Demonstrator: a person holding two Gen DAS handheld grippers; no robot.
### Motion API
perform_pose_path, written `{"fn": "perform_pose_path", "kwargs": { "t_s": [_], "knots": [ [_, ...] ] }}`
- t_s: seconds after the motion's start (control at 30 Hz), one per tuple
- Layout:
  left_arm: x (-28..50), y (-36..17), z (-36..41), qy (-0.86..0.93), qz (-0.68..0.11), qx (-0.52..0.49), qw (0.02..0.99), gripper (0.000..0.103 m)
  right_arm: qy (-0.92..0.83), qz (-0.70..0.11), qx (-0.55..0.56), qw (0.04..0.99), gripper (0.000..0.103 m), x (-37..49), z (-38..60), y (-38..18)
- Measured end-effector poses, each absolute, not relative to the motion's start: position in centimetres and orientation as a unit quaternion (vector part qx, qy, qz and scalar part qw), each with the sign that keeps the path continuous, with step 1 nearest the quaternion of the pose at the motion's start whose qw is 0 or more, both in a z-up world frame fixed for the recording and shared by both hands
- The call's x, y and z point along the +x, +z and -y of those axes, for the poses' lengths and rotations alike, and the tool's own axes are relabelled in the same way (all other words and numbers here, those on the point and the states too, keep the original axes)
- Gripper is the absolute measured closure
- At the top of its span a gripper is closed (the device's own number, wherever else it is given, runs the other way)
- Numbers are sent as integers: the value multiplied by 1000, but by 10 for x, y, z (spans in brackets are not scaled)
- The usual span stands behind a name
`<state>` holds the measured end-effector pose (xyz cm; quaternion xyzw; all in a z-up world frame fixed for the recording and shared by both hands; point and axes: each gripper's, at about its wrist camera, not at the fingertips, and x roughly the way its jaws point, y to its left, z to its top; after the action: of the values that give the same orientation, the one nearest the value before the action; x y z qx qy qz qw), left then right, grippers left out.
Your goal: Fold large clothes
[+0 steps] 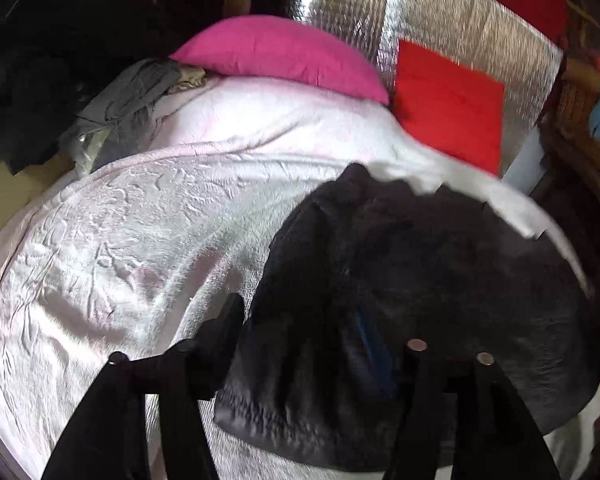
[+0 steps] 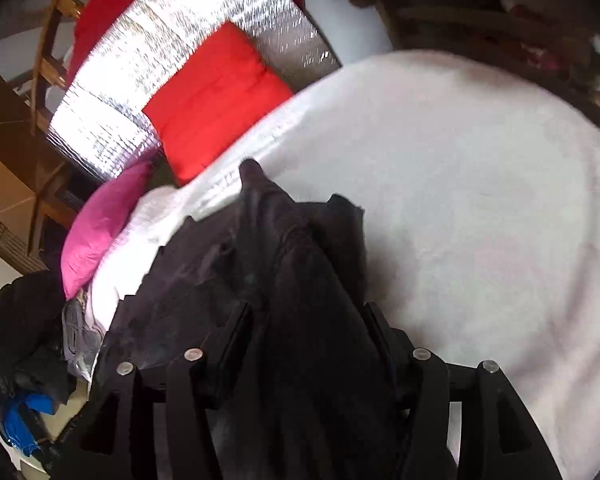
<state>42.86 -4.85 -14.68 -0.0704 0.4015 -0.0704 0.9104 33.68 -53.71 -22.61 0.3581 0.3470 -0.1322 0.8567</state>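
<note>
Lying on bed [image 1: 148, 216]: dark garment [image 1: 440, 288], bunched
Left gripper [image 1: 320, 344]: jaws apart over garment's edge; grip unclear
Right gripper [image 2: 306, 332]: jaws apart, cloth between; grip unclear

Light: bright daylight, white bedspread [image 1: 148, 240] blown out to near featureless in the right wrist view | Glare: silver foil panel [image 2: 148, 80] sparkles hard | Shadow: black garment [image 1: 420, 300] loses detail | Blur: motion smear throughout | Edges: fisheye bending, dark corners
</note>
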Motion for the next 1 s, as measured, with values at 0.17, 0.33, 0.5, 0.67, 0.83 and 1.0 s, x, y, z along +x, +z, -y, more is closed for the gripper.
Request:
{"fn": "perform_pose_path", "kwargs": {
  "t_s": [0.17,0.33,0.5,0.67,0.83,1.0],
  "knots": [
    [380,-131,47,-83,-373,-65,922,35,-122,-313,355,872,39,286,525,-196],
    [344,-145,50,-107,-413,-91,900,28,-36,-310,434,845,36,246,499,-204],
    [336,-179,40,-121,-487,-193,843,23,2,-328,511,794,36,235,474,-239],
    [354,-190,38,-99,-485,-237,836,23,-12,-344,550,761,36,257,461,-273],
    [386,-216,39,-94,-497,-303,808,23,-42,-333,590,735,36,285,468,-304],
    [404,-220,48,-80,-485,-310,813,22,-68,-301,577,756,30,314,467,-301]
  ]
}}
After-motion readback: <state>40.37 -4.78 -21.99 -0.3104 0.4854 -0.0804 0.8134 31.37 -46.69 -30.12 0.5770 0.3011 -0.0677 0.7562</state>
